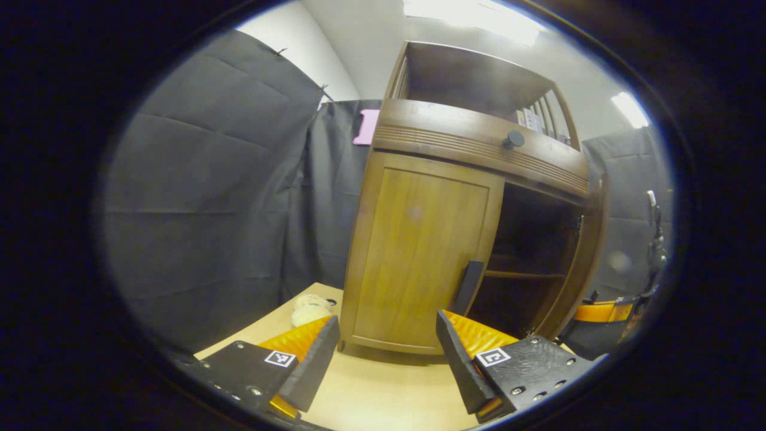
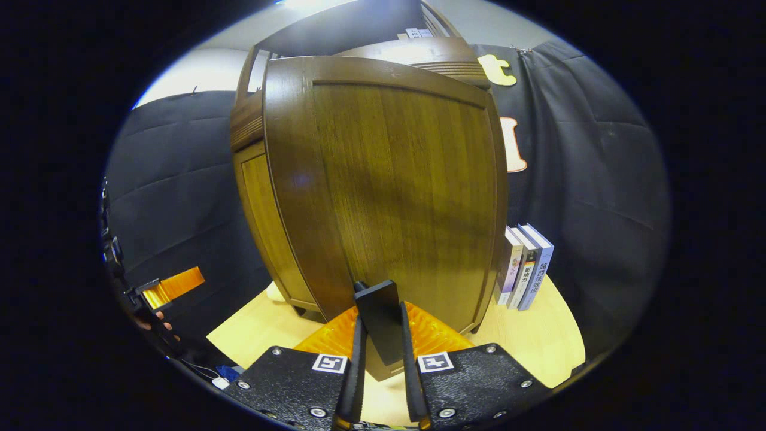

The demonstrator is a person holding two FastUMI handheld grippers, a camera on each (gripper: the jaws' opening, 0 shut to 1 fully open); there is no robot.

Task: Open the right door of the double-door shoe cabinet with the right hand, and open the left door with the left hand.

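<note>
The wooden shoe cabinet stands on a light table. Its left door is closed, with a black handle at its right edge. The right door is swung out, and dark shelves show behind it. My left gripper is open, low in front of the left door, short of the handle and touching nothing. In the right gripper view the open right door is close ahead. My right gripper is shut on that door's black handle.
Several books stand upright against the cabinet's right side. A pale soft object lies on the table left of the cabinet. A drawer with a round knob runs above the doors. Black cloth walls close in all around.
</note>
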